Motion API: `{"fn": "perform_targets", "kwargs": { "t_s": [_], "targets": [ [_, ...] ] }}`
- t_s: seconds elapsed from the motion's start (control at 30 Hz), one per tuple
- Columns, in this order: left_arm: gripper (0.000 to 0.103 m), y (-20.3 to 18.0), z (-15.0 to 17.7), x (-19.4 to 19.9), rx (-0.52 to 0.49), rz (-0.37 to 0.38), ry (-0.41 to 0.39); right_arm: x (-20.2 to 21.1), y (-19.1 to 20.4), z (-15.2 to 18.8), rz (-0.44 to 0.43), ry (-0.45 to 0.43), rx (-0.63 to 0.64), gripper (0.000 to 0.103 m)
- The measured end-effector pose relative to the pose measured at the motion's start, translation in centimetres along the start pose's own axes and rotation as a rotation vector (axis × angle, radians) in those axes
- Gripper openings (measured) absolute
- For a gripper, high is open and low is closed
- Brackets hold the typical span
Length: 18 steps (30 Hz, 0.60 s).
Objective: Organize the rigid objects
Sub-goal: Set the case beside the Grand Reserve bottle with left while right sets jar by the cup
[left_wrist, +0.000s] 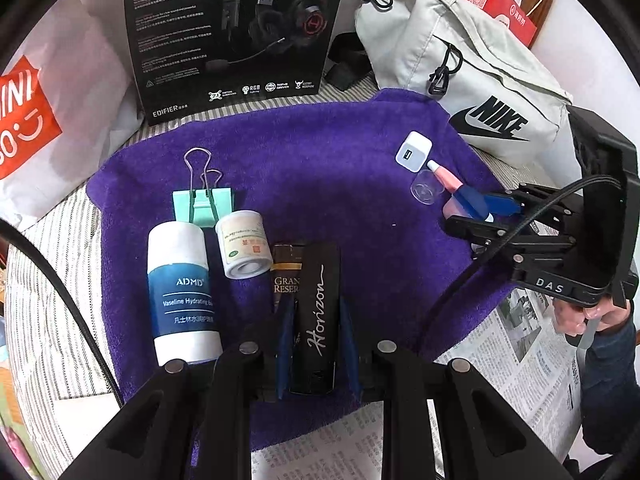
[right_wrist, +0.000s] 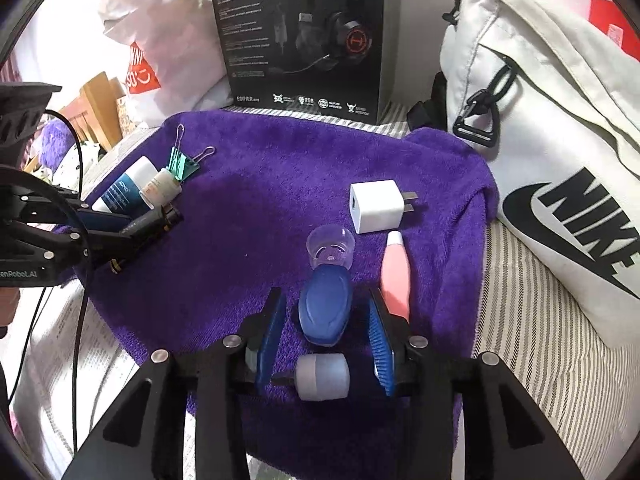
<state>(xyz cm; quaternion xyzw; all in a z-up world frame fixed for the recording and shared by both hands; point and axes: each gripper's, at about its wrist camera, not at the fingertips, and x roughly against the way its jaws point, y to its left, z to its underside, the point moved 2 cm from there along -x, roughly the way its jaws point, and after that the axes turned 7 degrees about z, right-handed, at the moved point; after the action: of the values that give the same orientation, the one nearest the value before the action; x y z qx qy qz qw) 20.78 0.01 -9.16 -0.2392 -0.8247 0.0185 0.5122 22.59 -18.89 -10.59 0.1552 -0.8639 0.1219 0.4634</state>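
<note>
Both grippers were black, angular frames with triangular cut-outs and round silver screw heads at the linkage joints. The left gripper [left_wrist: 316, 344] carried blue pads on its jaws; the right gripper [right_wrist: 326, 334] had ribbed blue pads [right_wrist: 379, 344]. A black cable [left_wrist: 460, 292] trailed from the right gripper, whose body bore white "DAS" lettering. The person's hand [left_wrist: 584, 316] emerged from a dark blue sleeve [left_wrist: 610, 364].
</note>
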Motion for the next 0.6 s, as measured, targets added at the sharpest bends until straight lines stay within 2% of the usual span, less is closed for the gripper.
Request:
{"fn": "perform_targets", "kwargs": {
  "t_s": [0.6],
  "targets": [
    [0.022, -0.7, -1.4, -1.5, -0.010, 0.014, 0.014, 2.9, -1.4, 0.7, 0.051, -0.034, -0.050, 0.041]
  ]
}}
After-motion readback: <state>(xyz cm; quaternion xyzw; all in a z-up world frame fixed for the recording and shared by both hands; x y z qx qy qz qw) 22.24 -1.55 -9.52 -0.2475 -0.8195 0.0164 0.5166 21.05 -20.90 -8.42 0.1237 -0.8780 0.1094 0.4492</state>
